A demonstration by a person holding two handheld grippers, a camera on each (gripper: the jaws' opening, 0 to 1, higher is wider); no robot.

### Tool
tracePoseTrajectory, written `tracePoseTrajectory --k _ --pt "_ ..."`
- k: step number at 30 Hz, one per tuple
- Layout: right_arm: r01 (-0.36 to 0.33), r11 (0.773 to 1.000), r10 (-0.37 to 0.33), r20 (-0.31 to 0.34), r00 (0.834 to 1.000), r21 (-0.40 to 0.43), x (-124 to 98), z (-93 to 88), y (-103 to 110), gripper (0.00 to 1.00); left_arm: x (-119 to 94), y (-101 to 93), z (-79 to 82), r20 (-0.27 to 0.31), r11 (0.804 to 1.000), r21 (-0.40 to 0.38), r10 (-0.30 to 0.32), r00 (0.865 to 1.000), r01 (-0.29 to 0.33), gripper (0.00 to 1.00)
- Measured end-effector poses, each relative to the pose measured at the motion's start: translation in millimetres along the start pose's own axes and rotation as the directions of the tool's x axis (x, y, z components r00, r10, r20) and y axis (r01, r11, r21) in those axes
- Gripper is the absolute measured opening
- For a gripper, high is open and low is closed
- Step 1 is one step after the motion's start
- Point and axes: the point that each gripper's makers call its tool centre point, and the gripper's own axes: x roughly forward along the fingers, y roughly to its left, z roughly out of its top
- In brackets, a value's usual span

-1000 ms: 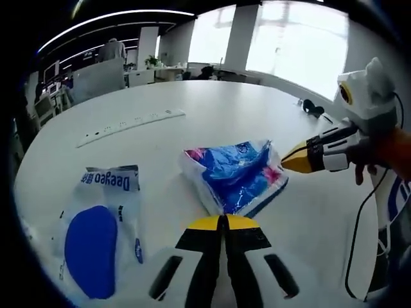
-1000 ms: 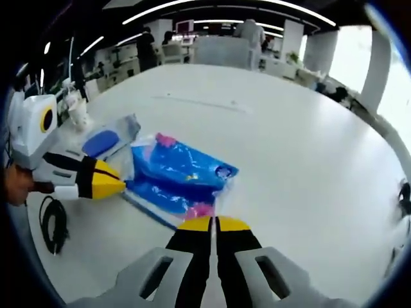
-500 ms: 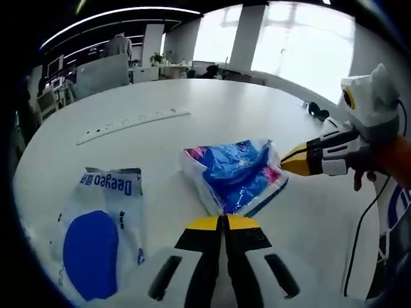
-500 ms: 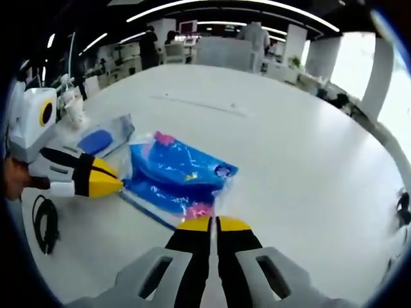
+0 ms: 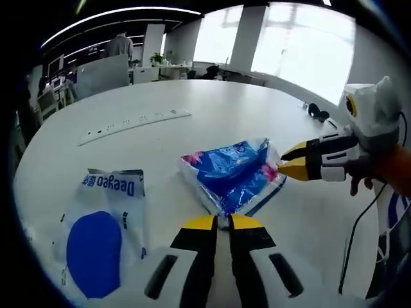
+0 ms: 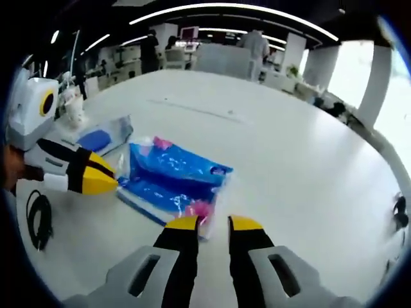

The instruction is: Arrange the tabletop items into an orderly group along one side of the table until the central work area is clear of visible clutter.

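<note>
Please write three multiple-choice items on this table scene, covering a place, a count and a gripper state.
1. Where does the white packet with a blue oval lie in the left gripper view?
A. left of the crinkly blue plastic pack
B. on top of it
C. right of it

2. How many packs lie on the white round table?
A. one
B. two
C. four

3. The right gripper is
A. shut on the pack
B. open
C. holding a cable

Answers: 1 A, it lies apart at the left. 2 B, blue pack and white packet. 3 B, a clear gap separates its yellow tips.

Bright windows (image 5: 292,45) and pillars (image 5: 247,35) (office desks (image 6: 221,58) beyond) under curved ceiling lights (image 6: 231,9).
</note>
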Motion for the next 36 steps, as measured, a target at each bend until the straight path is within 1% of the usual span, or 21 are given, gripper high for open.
tracePoseTrajectory --k 3,6,8,13,18,21,23,28,32,34,36 --pt "0.001 0.999 -0.002 0.023 1.000 0.036 -3 1.8 -3 0.20 -3 3.5 2.6 0.013 1.000 0.011 0.013 1.000 -0.014 0.15" --pt "0.001 0.999 -0.002 0.022 1.000 0.040 -4 1.1 -4 0.22 -5 5.2 3.1 0.015 1.000 0.002 0.019 1.000 -0.019 0.17" --pt "0.002 0.999 -0.003 0.034 0.999 0.046 -7 2.7 -6 0.23 -7 4.0 3.4 0.015 1.000 0.009 0.020 1.000 -0.020 0.18" --pt "-0.005 0.997 0.000 0.062 0.998 0.076 -8 5.2 -8 0.31 -9 2.6 5.2 0.022 0.999 0.023 0.029 0.999 -0.030 0.25" --pt "-0.017 0.995 0.009 0.085 0.996 0.095 -10 9.3 -5 0.38 -13 -1.5 7.1 0.030 0.998 0.049 0.038 0.999 -0.039 0.33" --pt "-0.017 0.995 0.008 0.093 0.996 0.096 -10 10.5 -4 0.44 -16 -5.5 6.3 0.020 0.997 0.070 0.027 0.999 -0.028 0.36" --pt "-0.013 0.995 0.002 0.103 0.995 0.100 -11 12.4 -5 0.47 -18 -5.5 7.8 0.026 0.996 0.084 0.030 0.999 -0.032 0.38" --pt "-0.010 0.995 -0.002 0.117 0.993 0.100 -13 15.9 -3 0.52 -25 -3.4 8.5 0.025 0.996 0.087 0.035 0.999 -0.037 0.43" --pt "0.004 0.995 -0.018 0.136 0.991 0.101 -16 20.4 -5 0.62 -30 -3.5 7.3 0.019 0.996 0.088 0.032 0.999 -0.034 0.47" --pt "0.006 0.995 -0.020 0.141 0.990 0.101 -18 21.3 -6 0.62 -34 -3.1 6.7 0.017 0.996 0.076 0.034 0.999 -0.036 0.51" --pt "0.003 0.994 -0.018 0.144 0.989 0.106 -19 22.4 -5 0.63 -38 -3.4 7.2 0.023 0.996 0.083 0.035 0.999 -0.037 0.53"
